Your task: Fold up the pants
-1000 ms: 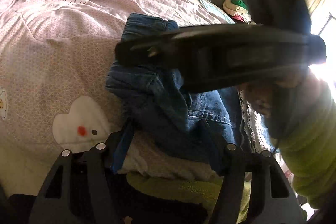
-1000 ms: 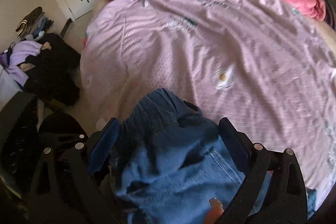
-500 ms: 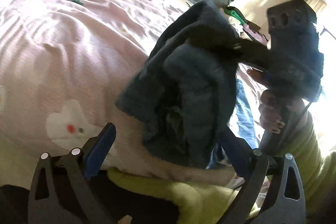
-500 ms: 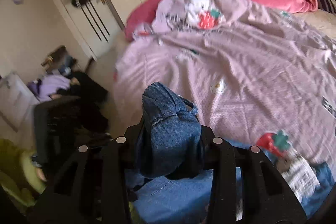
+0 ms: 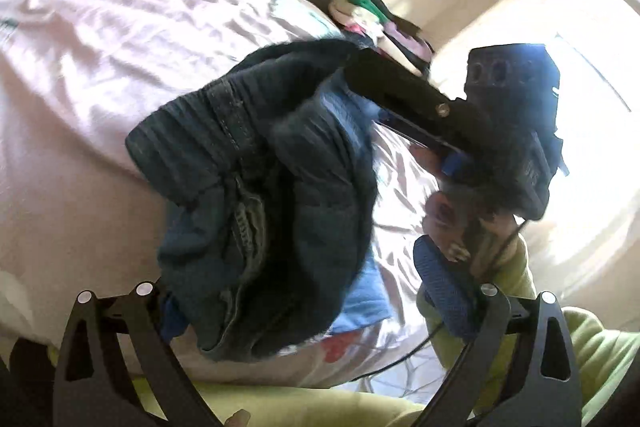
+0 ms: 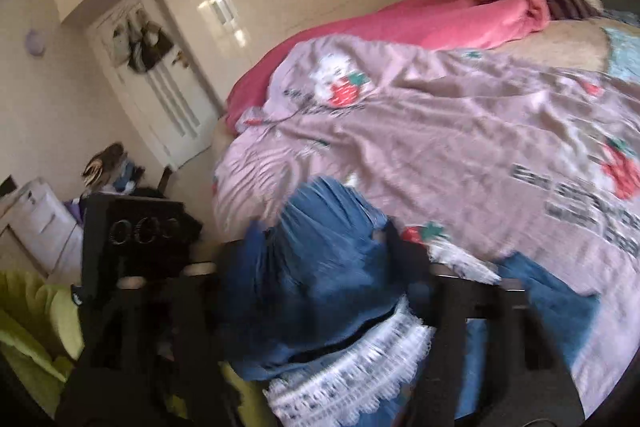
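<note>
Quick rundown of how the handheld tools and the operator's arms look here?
Both are black plastic two-finger tools: the left tool has silver rivets at its finger joints and textured blue pads. The right tool carries a boxy black housing with round holes and a thin black cable. The operator wears lime-green sleeves.

Denim pants (image 5: 256,211): dark blue jeans bunched into a hanging bundle, raised clear of the pink bedspread and draping downward in heavy folds. A ribbed, gathered waistband forms the upper left edge, with seam stitching running down the middle. The upper right corner is pinched in a black gripper finger. In the right wrist view the same pants (image 6: 320,267) appear as a crumpled blue mass, close to the lens and motion-blurred, with white lace trim along the lower edge.
</note>
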Motion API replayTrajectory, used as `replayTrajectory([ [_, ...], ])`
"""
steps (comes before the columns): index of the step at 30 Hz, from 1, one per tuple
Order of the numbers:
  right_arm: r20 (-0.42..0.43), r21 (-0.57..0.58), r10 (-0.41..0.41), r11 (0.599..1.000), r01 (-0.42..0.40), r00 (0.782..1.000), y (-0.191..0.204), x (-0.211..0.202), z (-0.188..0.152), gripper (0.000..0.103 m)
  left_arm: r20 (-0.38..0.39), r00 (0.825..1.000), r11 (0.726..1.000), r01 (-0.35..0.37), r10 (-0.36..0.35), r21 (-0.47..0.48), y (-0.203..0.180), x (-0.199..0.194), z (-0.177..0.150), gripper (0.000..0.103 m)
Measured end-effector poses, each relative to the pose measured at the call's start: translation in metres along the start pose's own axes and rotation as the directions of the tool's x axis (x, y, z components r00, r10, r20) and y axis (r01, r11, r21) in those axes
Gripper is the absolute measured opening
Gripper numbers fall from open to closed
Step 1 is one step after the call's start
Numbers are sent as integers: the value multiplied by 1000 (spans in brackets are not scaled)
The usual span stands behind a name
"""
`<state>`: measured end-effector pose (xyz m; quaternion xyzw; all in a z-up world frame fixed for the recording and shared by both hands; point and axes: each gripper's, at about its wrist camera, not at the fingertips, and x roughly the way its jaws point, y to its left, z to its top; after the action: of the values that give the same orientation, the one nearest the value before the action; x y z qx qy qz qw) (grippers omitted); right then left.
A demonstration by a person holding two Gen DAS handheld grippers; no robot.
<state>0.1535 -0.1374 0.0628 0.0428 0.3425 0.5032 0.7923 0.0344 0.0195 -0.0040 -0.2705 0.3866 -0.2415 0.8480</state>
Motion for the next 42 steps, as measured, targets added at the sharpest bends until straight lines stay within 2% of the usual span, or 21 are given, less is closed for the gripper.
replayTrajectory([
  [4, 31, 83, -142, 987, 139, 989, -25, -31, -21, 79, -67, 998, 995, 10, -4, 99, -23, 22, -8, 96],
  [7, 18, 113, -225, 969, 221, 974, -31, -44, -46, 79, -144, 989, 984, -21, 47, 177, -36, 42, -22, 97],
  [11, -35, 123, -240, 962, 242, 970, -31, -34, -60, 79, -182, 971, 955, -102, 157, 279, -47, 59, -36, 97],
  [13, -64, 115, -250, 960, 256, 966, -33, -25, -64, 79, -180, 968, 947, -117, 176, 300, -48, 61, -38, 97],
  [15, -120, 86, -297, 947, 308, 947, -34, -10, -69, 77, -177, 968, 946, -120, 179, 302, -47, 60, -37, 97],
  [16, -161, 75, -347, 929, 362, 924, -38, -1, -72, 72, -175, 968, 946, -119, 178, 300, -48, 59, -38, 97],
  [17, -182, 78, -365, 920, 384, 913, -42, 1, -76, 72, -173, 969, 948, -117, 174, 297, -48, 58, -40, 97],
  [18, -198, 103, -365, 915, 390, 910, -50, 1, -80, 72, -170, 972, 950, -109, 164, 293, -47, 56, -39, 97],
  [21, -195, 146, -343, 916, 373, 919, -55, -6, -83, 72, -145, 975, 948, -121, 169, 295, -49, 46, -37, 97],
  [24, -136, 172, -307, 929, 328, 942, -49, -24, -77, 72, -106, 977, 945, -150, 187, 292, -50, 34, -31, 98],
  [26, -94, 173, -310, 931, 322, 946, -44, -39, -72, 74, -81, 975, 941, -177, 209, 290, -49, 27, -27, 98],
  [28, -63, 167, -325, 929, 331, 944, -39, -52, -69, 79, -67, 973, 938, -195, 223, 285, -49, 21, -26, 98],
  [34, 18, 132, -365, 924, 360, 931, -23, -89, -68, 82, -31, 961, 925, -255, 275, 283, -46, 10, -19, 98],
  [38, 39, 96, -377, 923, 373, 925, -12, -105, -72, 83, -15, 954, 916, -283, 300, 284, -46, 7, -15, 98],
  [42, 43, 13, -391, 920, 391, 919, 6, -113, -79, 85, -12, 948, 910, -303, 319, 282, -42, 7, -11, 98],
])
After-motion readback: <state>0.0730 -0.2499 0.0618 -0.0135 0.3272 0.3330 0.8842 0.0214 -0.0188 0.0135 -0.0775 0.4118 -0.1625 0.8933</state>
